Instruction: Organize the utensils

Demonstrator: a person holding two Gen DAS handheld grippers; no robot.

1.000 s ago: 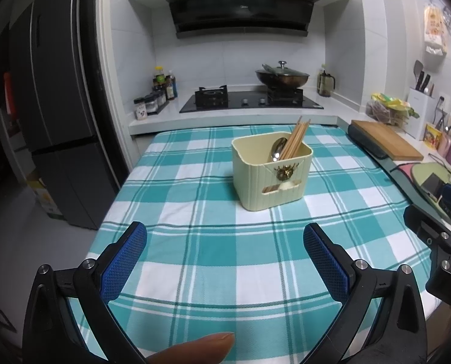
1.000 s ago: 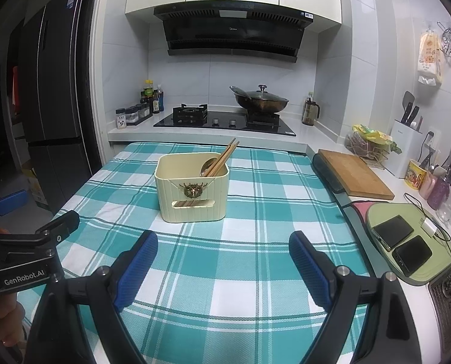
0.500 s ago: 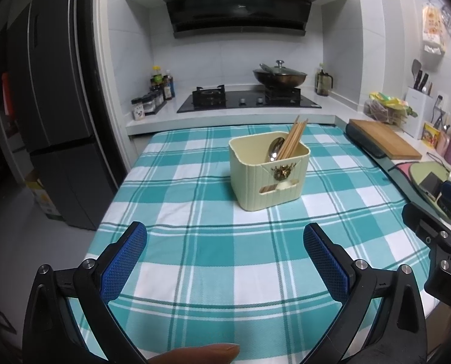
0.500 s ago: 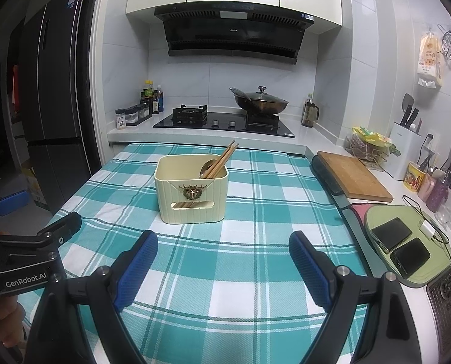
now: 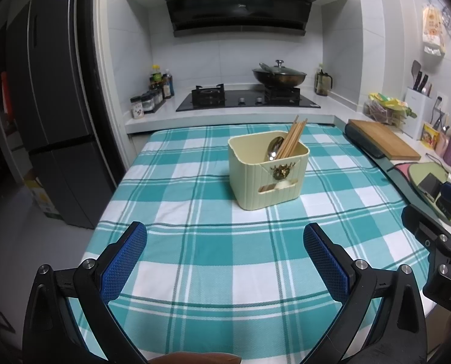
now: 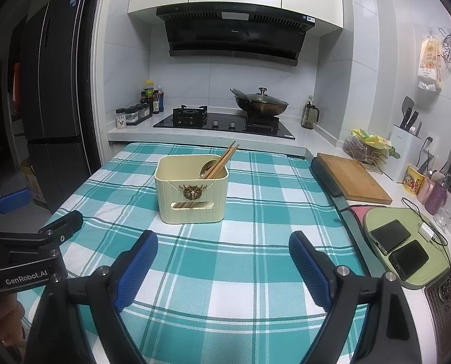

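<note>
Chopsticks (image 6: 222,160) and spoon (image 6: 206,167) in cream holder (image 6: 191,195), tablecloth (image 6: 225,261) beneath.

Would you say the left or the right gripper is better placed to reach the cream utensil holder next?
Probably the left gripper: the utensil holder sits nearly centred ahead of its open jaws. From the right gripper, also open, the holder lies off to the left.

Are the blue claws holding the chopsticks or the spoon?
No. Both the left claw and the right claw are open and empty. The chopsticks and spoon sit in the cream box.
</note>
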